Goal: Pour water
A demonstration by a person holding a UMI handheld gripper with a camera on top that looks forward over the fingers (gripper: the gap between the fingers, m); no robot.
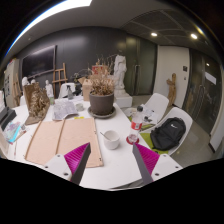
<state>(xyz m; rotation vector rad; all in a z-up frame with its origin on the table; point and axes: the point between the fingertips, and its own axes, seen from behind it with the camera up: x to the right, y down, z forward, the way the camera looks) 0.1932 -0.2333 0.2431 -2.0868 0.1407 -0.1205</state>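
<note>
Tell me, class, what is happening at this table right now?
A person holds handheld tongs above a white table. The fingers stand open with nothing between them. Just ahead of them sits a white cup; a small red cup stands to its right. Beyond lie a brown mat and a potted plant. No pouring has begun yet.
</note>
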